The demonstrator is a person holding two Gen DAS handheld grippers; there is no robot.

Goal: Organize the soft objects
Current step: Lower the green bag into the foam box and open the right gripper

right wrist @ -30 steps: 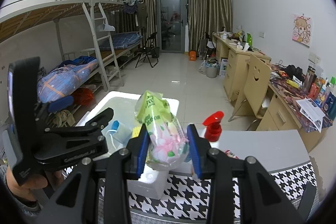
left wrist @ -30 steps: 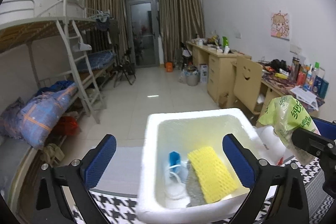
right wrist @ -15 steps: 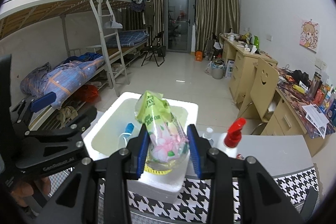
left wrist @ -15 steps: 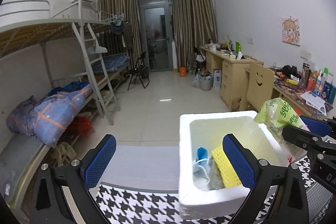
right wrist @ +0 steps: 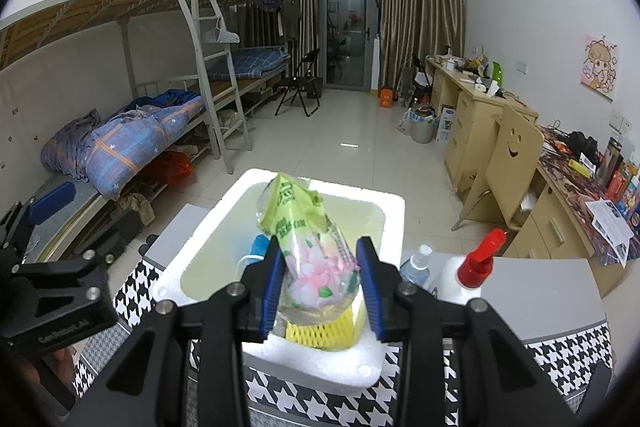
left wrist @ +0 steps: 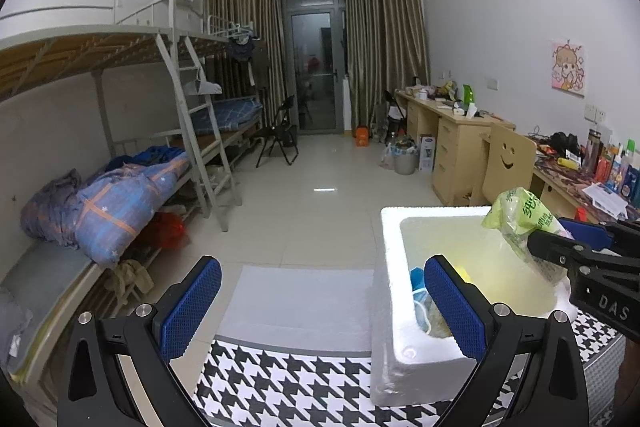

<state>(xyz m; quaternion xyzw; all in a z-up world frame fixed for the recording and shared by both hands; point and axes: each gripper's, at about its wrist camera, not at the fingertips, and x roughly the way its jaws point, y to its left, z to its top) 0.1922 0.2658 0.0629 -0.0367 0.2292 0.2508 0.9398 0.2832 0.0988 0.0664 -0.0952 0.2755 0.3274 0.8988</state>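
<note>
My right gripper (right wrist: 319,281) is shut on a green and pink tissue pack (right wrist: 306,247) and holds it over the white foam box (right wrist: 224,205). The pack also shows in the left wrist view (left wrist: 520,217), above the box (left wrist: 390,267). Inside the box lie a yellow foam net (right wrist: 320,333) and a blue and white item (right wrist: 256,249), partly hidden by the pack. My left gripper (left wrist: 320,311) is open and empty, to the left of the box, its right finger in front of the box's near left corner.
The box stands on a table with a houndstooth cloth (right wrist: 316,403) and a grey mat (left wrist: 300,301). A red-capped spray bottle (right wrist: 466,277) and a small clear bottle (right wrist: 416,263) stand right of the box. Bunk beds (left wrist: 120,163), desks and a chair (left wrist: 506,167) lie beyond.
My left gripper has drawn away to the left, so the box now sits at its right. My right gripper has carried the tissue pack further over the box.
</note>
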